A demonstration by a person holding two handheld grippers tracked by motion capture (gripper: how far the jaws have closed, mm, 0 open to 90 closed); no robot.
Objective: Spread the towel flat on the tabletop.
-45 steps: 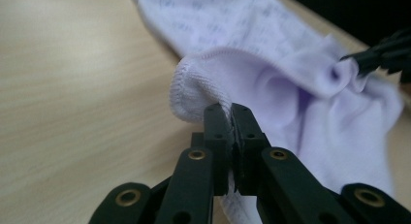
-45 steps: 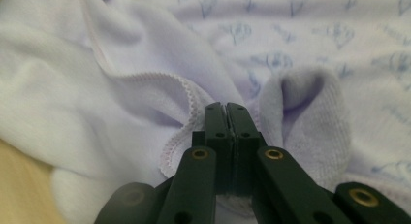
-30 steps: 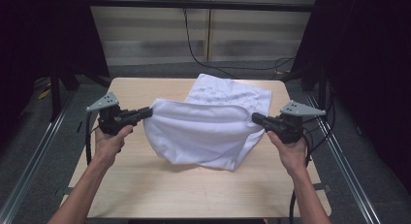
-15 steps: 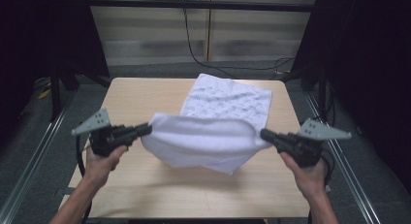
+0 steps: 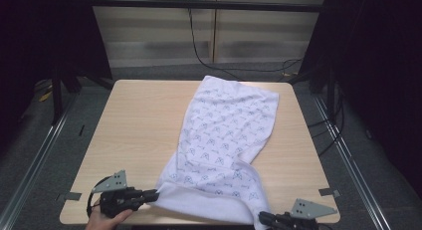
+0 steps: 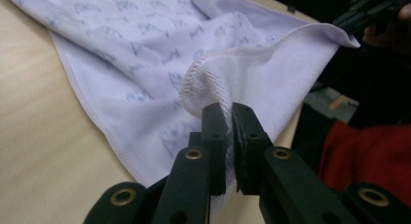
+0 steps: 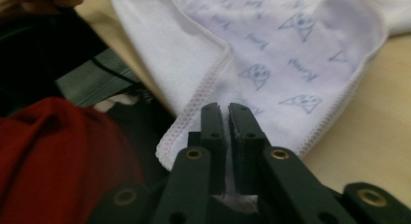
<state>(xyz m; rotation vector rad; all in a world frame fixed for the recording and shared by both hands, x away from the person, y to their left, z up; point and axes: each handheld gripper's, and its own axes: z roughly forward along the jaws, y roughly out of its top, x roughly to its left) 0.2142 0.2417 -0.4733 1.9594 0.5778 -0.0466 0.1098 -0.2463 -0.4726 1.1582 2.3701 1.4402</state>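
A white terry-cloth towel printed with small blue-grey emblems (image 5: 226, 135) lies stretched along the light wooden table (image 5: 134, 125), and its near end is pinched at both corners. The left gripper (image 5: 152, 194) has its black jaws clamped on a bunched, stitched corner of the towel, which bulges out just beyond the tips in the left gripper view (image 6: 206, 83). The right gripper (image 5: 262, 218) likewise bites the other near corner, a sliver of hemmed fabric caught between its jaws in the right gripper view (image 7: 228, 132). Both pairs of jaws have just been opening a little, yet the cloth is between them and looks pinched on each side. From the grippers the towel runs forward and away across the table, its far end lying flat well beyond them, while the held edge hangs between the two tips near the table's front edge. The step in hand seems to be spreading the towel out flat. The next move probably calls for lowering both corners onto the wood, keeping the edge taut, then letting go.
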